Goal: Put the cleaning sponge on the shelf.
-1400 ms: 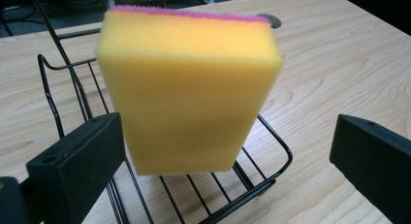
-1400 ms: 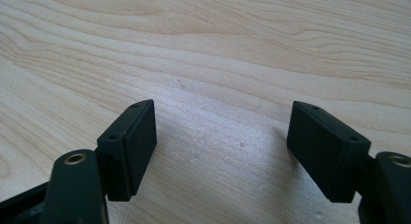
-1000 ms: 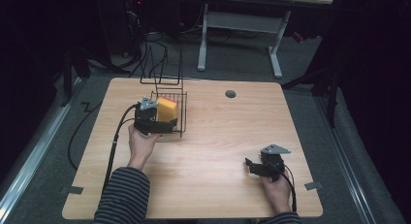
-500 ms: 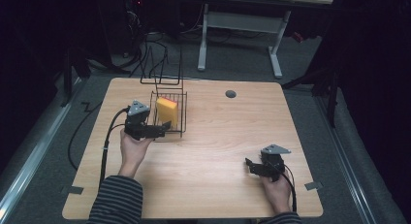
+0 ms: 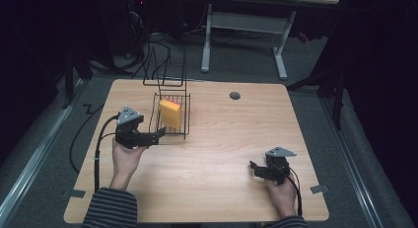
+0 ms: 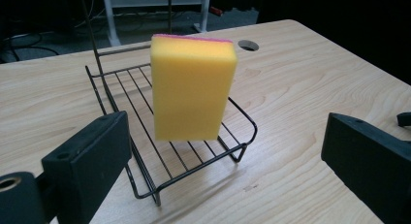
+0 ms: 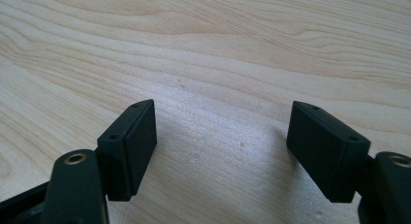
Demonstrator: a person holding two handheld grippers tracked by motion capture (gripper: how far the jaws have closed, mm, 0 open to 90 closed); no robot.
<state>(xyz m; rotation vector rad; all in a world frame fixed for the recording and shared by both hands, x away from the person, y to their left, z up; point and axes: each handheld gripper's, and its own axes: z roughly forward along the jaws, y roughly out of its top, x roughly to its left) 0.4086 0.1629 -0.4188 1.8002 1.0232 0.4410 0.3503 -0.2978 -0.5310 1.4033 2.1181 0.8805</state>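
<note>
A yellow sponge (image 5: 170,113) (image 6: 193,86) with a pink top edge stands upright in a black wire rack (image 5: 181,131) (image 6: 145,86) on the left half of the wooden table. My left gripper (image 5: 160,134) (image 6: 228,124) is just left of the rack's near corner and points at the sponge. Its jaws are open and have just been closing a little, with nothing between them. The sponge is clear of the pads. My right gripper (image 5: 254,168) (image 7: 222,112) rests low at the table's near right, open over bare wood.
A tall wire frame (image 5: 165,65) rises behind the rack at the table's far edge. A round cable hole (image 5: 234,95) (image 6: 247,45) sits at the far middle of the table (image 5: 222,139). Another desk's legs and floor cables lie beyond.
My left gripper has drawn back from the sponge, toward the left and the near side. The sponge stays upright in the rack. The right gripper has not moved.
</note>
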